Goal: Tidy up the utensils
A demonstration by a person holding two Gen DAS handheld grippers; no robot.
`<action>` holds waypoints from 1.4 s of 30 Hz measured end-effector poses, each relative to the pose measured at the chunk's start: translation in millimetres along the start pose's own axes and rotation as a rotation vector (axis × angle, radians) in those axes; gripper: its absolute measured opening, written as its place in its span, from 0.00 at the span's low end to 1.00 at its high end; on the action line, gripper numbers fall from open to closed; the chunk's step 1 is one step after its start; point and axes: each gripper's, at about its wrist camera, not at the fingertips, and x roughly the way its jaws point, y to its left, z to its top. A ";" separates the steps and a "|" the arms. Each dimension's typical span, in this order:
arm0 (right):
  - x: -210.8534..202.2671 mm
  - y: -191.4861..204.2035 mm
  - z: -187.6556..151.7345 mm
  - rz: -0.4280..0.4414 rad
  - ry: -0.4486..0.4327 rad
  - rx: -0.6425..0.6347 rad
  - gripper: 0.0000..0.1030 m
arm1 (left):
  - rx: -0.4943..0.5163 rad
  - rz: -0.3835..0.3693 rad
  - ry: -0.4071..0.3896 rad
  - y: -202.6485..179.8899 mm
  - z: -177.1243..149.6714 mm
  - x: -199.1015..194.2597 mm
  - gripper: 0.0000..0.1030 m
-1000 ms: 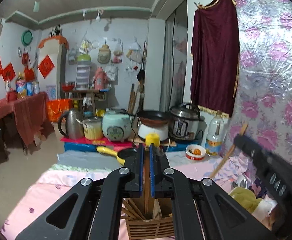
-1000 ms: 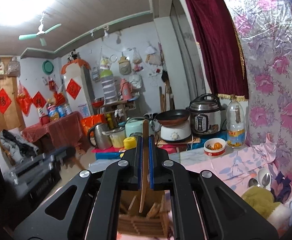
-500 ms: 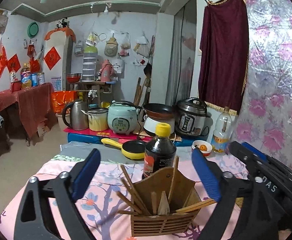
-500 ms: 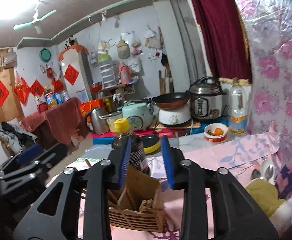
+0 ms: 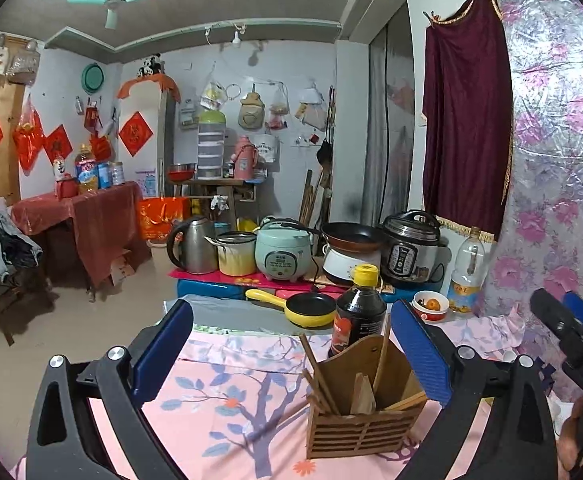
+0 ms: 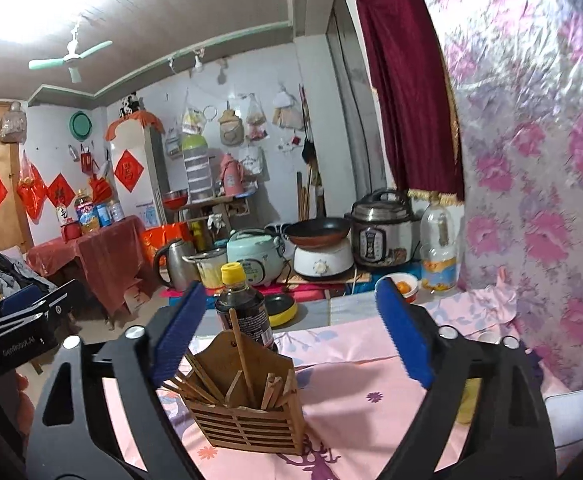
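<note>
Lower centre of both views, the left gripper (image 5: 295, 352) and right gripper (image 6: 287, 336) are opening their blue fingers (image 5: 163, 350) wide, holding nothing. Between them on the pink floral table (image 5: 219, 408) stands the wooden utensil holder (image 5: 365, 420) filled with chopsticks (image 6: 243, 356). Just behind it stands a dark sauce bottle (image 5: 357, 312), then a yellow pan (image 5: 309, 310).

Slatted wooden holder (image 5: 365, 426) upright on pink cloth, chopsticks (image 6: 244, 364) leaning inside.
</note>
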 end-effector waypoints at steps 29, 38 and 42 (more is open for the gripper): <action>-48.0 -20.4 -107.5 -0.097 0.206 -0.059 0.94 | 0.086 0.062 0.078 -6.1 -113.9 -57.7 0.94; -54.2 -15.2 -115.4 -0.095 0.204 -0.078 0.94 | 0.065 0.056 0.114 -5.4 -115.6 -53.7 0.94; -53.2 -12.8 -116.4 -0.089 0.213 -0.077 0.94 | 0.071 0.059 0.114 -7.2 -116.9 -53.3 0.94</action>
